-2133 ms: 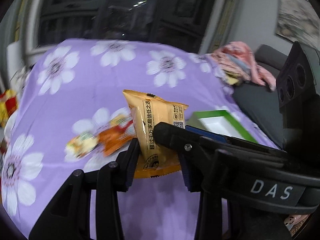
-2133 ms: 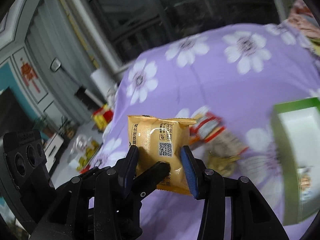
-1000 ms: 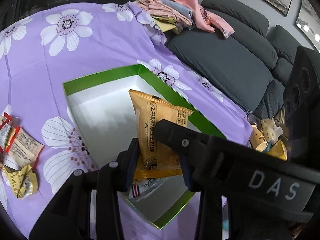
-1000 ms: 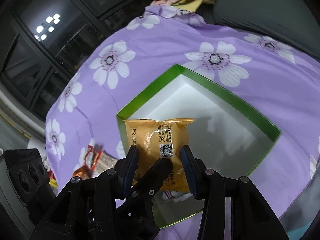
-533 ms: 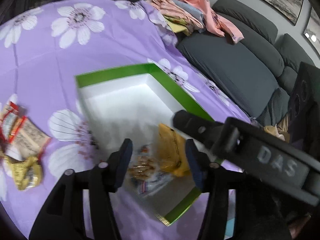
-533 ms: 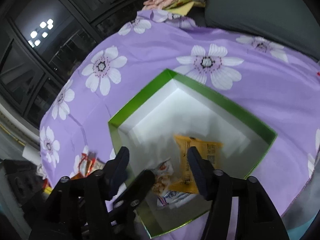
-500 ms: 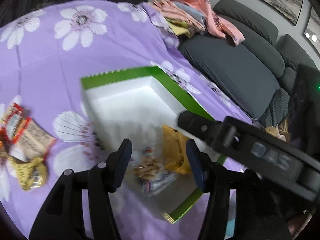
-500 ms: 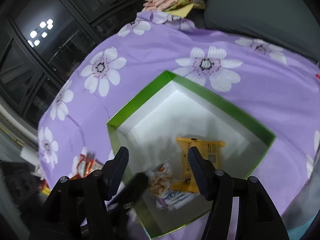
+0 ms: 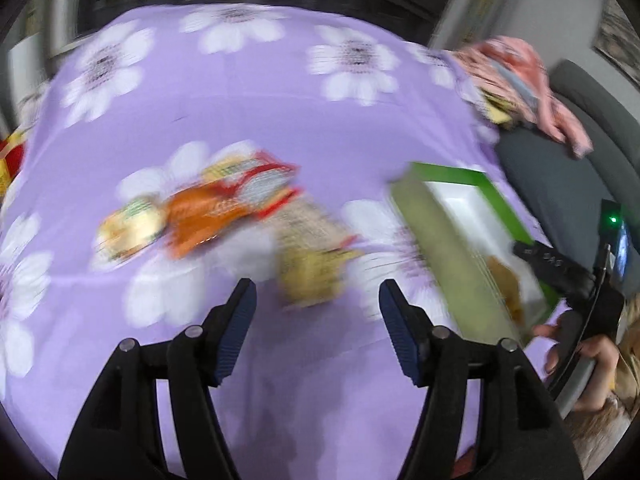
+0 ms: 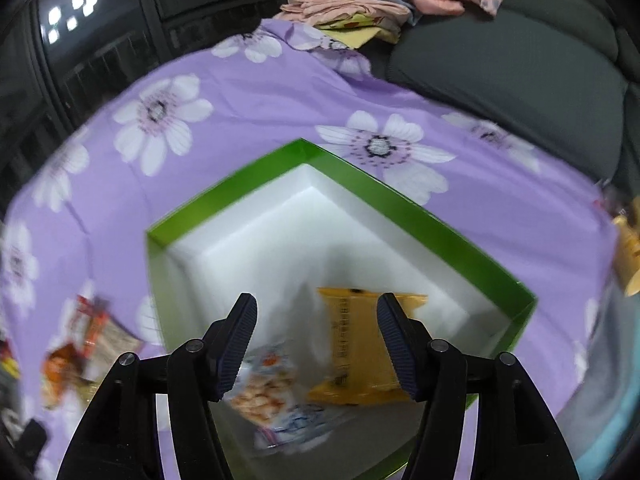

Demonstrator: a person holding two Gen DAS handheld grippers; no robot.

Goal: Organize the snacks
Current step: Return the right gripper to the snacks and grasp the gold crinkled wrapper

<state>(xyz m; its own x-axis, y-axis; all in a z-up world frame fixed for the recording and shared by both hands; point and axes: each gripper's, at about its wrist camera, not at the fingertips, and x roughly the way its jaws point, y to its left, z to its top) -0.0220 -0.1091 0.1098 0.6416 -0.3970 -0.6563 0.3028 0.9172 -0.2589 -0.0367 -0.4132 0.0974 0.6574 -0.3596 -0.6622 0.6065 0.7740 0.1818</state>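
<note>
left gripper (image 9: 318, 306), jaws opening with nothing between them, faces the loose snack packets (image 9: 224, 204) on the purple cloth (image 9: 248, 96), likely the next pick. right gripper (image 10: 316, 330) hangs open and empty above the green box (image 10: 400, 200), where the orange packet (image 10: 360, 344) lies.

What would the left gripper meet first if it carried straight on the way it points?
Probably the yellowish snack packet lying on the purple cloth just ahead of the opening left gripper; motion blur leaves depth uncertain.
</note>
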